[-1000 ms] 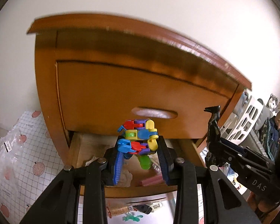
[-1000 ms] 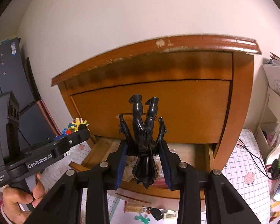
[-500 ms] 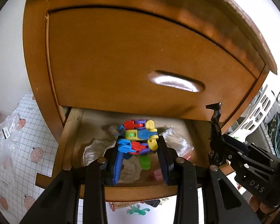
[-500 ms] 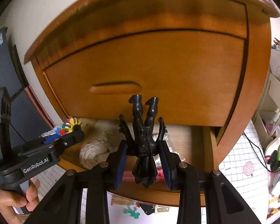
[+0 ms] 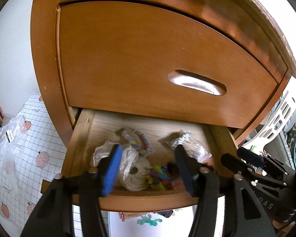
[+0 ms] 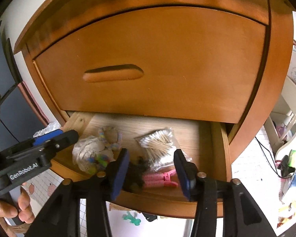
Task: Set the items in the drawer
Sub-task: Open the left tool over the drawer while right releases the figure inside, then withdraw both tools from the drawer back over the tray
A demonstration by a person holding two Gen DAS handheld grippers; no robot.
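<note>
The lower drawer (image 5: 148,199) of a wooden nightstand stands pulled out. My left gripper (image 5: 148,154) is open above it, its jaws empty. The multicoloured block toy (image 5: 157,177) lies blurred in the drawer beside a white cloth (image 5: 132,167). My right gripper (image 6: 151,158) is open too, over the drawer (image 6: 167,203). The black figure (image 6: 138,167) lies below and between its fingers, near the drawer's front. The block toy (image 6: 100,160) shows to the left of it.
In the drawer also lie a bag of cotton swabs (image 6: 157,140), a pink curler (image 6: 159,177) and a pastel rope ring (image 5: 136,138). The upper drawer (image 5: 148,59) is closed just above. A green toy (image 6: 132,218) lies on the floor. A hand (image 6: 19,207) holds the left gripper.
Both grippers have opened and let go. The block toy and the black figure have dropped into the drawer. Both grippers have also moved closer over the drawer.
</note>
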